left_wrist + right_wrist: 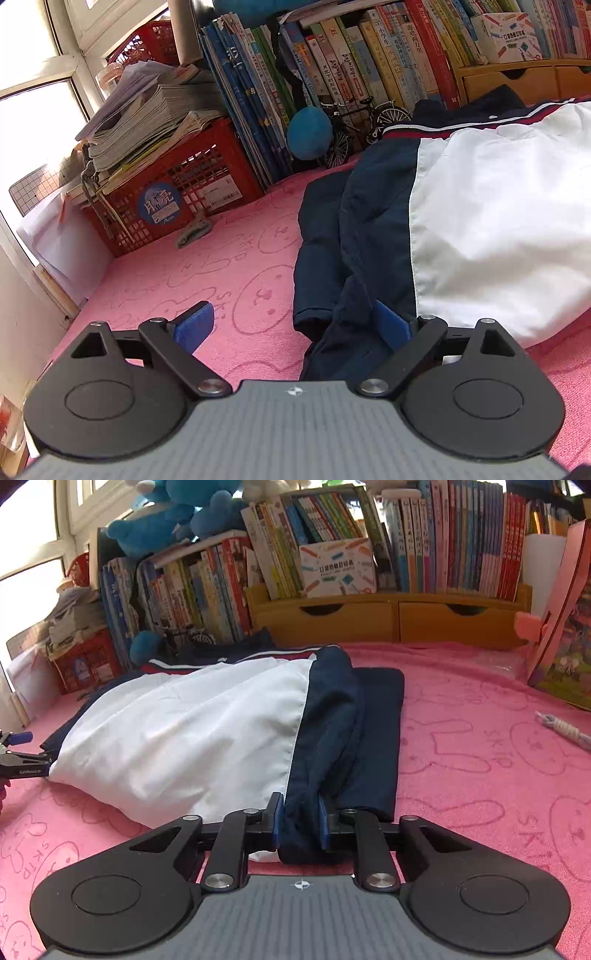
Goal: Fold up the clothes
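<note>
A white and navy jacket (491, 221) with red and white stripes lies on the pink blanket (207, 273). My left gripper (295, 325) is open wide at the jacket's navy left edge; its right finger (391, 326) touches the navy fabric, its left finger (195, 325) is over bare blanket. In the right wrist view the jacket (184, 731) fills the middle. My right gripper (300, 821) is shut on a bunched navy fold of the jacket (325, 753) at its near right edge. The left gripper also shows at the far left of this view (14, 755).
A red crate (177, 195) stacked with papers stands at the back left. Rows of books (332, 74), a blue plush ball (309, 133) and a model bicycle (354, 125) line the back. A wooden drawer unit (388, 620) and a pink bag (561, 627) stand at the right. A cord (565, 733) lies on the blanket.
</note>
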Tool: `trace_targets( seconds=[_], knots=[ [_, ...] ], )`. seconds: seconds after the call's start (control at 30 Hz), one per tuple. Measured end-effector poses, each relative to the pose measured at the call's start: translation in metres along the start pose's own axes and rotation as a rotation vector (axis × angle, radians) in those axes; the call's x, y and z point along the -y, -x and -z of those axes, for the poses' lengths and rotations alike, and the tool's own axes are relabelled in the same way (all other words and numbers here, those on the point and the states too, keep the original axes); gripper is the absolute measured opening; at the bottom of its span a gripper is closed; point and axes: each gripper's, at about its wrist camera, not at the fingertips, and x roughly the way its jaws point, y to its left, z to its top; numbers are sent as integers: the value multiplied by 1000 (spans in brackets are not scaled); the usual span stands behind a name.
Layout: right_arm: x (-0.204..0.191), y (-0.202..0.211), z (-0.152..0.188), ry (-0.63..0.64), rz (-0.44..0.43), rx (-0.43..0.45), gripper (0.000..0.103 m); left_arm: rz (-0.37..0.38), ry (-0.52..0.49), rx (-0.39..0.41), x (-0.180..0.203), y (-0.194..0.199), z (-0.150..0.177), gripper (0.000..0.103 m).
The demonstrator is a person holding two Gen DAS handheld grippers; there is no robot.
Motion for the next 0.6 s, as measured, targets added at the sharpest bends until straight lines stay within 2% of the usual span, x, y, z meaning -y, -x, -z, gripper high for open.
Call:
trace_targets(
  seconds=[0.07,0.27,0.37,0.43,0.47,0.5,0.53,0.57,0.6],
  knots=[
    [-1,2,4,40,35,-17,8,8,19,-8,-4,-2,0,96],
    [-16,6,10,216,164,-61,7,10,25,-10,-6,-3,-1,100],
    [-41,15,17,381,272,5,7,16,35,-15,-7,-3,-2,100],
    [-57,23,22,486,341,60,11,30,52,-20,-10,-4,-2,100],
    [-66,27,25,539,375,88,17,38,62,-23,-11,-5,-2,100],
    [-74,32,28,591,409,116,38,46,72,-27,-13,-5,-2,100],
    [-88,32,30,649,409,141,52,54,83,-31,-15,-6,-2,101],
    [-108,30,34,712,373,164,66,61,94,-35,-17,-7,-2,101],
    [-127,28,37,775,336,186,66,67,101,-37,-18,-7,-2,101]
  ],
)
